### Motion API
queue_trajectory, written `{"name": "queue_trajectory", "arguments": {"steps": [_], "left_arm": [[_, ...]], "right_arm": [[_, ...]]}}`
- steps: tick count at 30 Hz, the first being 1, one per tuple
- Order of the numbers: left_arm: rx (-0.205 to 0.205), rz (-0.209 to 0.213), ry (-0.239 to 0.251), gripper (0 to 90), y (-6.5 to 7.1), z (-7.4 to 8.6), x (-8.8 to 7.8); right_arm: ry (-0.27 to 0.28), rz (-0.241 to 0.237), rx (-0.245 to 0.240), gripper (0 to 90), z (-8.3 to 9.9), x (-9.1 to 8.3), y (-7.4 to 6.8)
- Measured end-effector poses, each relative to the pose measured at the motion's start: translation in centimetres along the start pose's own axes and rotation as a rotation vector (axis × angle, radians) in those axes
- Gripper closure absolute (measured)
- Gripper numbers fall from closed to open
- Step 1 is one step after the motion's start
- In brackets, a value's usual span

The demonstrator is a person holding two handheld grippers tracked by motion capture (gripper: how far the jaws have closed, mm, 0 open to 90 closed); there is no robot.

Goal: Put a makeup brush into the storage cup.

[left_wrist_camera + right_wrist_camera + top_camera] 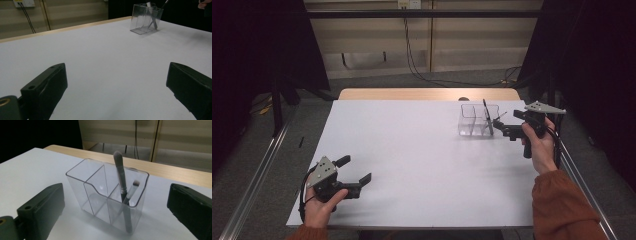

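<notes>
A clear compartmented organizer [476, 120] [145, 20] [100, 192] stands at the table's far right. Two makeup brushes lean in its right-hand side, bristles up: a long one [120, 173] [487, 116] and a shorter one [132, 188]. My right gripper [506, 122] [116, 192] hovers just right of the organizer with its jaws wide open; they flank it in the right gripper view without touching it. My left gripper [355, 169] [116, 82] rests open near the front left of the table with nothing between its jaws.
The white tabletop [422, 150] has a wooden strip [427, 94] along its far edge. Metal rails [257, 175] run beside the table on both sides. Cables [412, 60] hang down the back wall to the floor.
</notes>
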State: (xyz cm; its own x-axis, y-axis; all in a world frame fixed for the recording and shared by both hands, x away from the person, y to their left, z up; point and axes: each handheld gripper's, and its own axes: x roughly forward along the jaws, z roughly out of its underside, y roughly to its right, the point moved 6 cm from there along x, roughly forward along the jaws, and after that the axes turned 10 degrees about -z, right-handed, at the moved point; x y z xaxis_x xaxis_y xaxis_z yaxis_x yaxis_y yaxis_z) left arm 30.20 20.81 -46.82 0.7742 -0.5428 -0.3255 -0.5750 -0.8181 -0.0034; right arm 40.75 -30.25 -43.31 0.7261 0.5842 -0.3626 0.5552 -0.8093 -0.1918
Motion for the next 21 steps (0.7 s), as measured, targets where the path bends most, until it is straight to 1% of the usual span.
{"name": "queue_trajectory", "arguments": {"steps": [1, 3, 5, 6, 9, 11, 12, 16, 17, 18, 19, 21], "left_arm": [[-0.001, -0.002, 0.003, 3.4, 0.0, 0.0, -0.1], [-0.001, -0.002, 0.005, 3.4, -0.1, 0.0, -0.3], [-0.004, -0.003, 0.009, 3.4, -0.1, 0.0, -0.4], [-0.002, -0.003, 0.011, 3.4, -0.1, 0.0, -0.4], [-0.005, -0.006, 0.013, 3.4, -0.1, 0.0, -0.5], [-0.007, -0.007, 0.013, 3.4, -0.1, 0.0, -0.5], [-0.005, -0.006, 0.013, 3.4, -0.1, 0.0, -0.5], [-0.010, -0.010, 0.013, 3.4, -0.1, 0.0, -0.7], [-0.011, -0.011, 0.013, 3.4, -0.1, 0.0, -0.8], [-0.012, -0.013, 0.013, 3.4, -0.1, 0.0, -0.8], [-0.017, -0.013, 0.015, 3.4, -0.1, 0.0, -0.9], [-0.013, -0.015, 0.016, 3.4, -0.2, 0.0, -1.0]], "right_arm": [[-0.002, -0.003, 0.004, 0.4, 0.1, -0.1, -0.1], [0.018, -0.011, 0.003, 0.2, 0.3, -0.4, -0.4], [0.039, 0.010, -0.013, 0.0, 0.4, -0.7, -0.6], [0.039, 0.010, -0.015, 0.0, 0.5, -0.8, -0.7], [0.043, -0.004, -0.006, 0.0, 0.7, -1.1, -1.0], [0.063, 0.013, -0.025, 0.2, 0.9, -1.3, -1.2], [0.061, 0.019, -0.024, 0.1, 1.0, -1.4, -1.4], [0.053, 0.011, -0.035, 0.1, 1.3, -1.9, -2.2], [0.068, 0.023, -0.044, 0.5, 1.4, -2.2, -2.4], [0.067, 0.037, -0.055, 0.5, 1.6, -2.4, -2.5], [0.072, 0.047, -0.056, 0.3, 1.8, -2.5, -2.7], [0.070, 0.032, -0.048, 0.4, 2.3, -2.7, -3.0]]}}
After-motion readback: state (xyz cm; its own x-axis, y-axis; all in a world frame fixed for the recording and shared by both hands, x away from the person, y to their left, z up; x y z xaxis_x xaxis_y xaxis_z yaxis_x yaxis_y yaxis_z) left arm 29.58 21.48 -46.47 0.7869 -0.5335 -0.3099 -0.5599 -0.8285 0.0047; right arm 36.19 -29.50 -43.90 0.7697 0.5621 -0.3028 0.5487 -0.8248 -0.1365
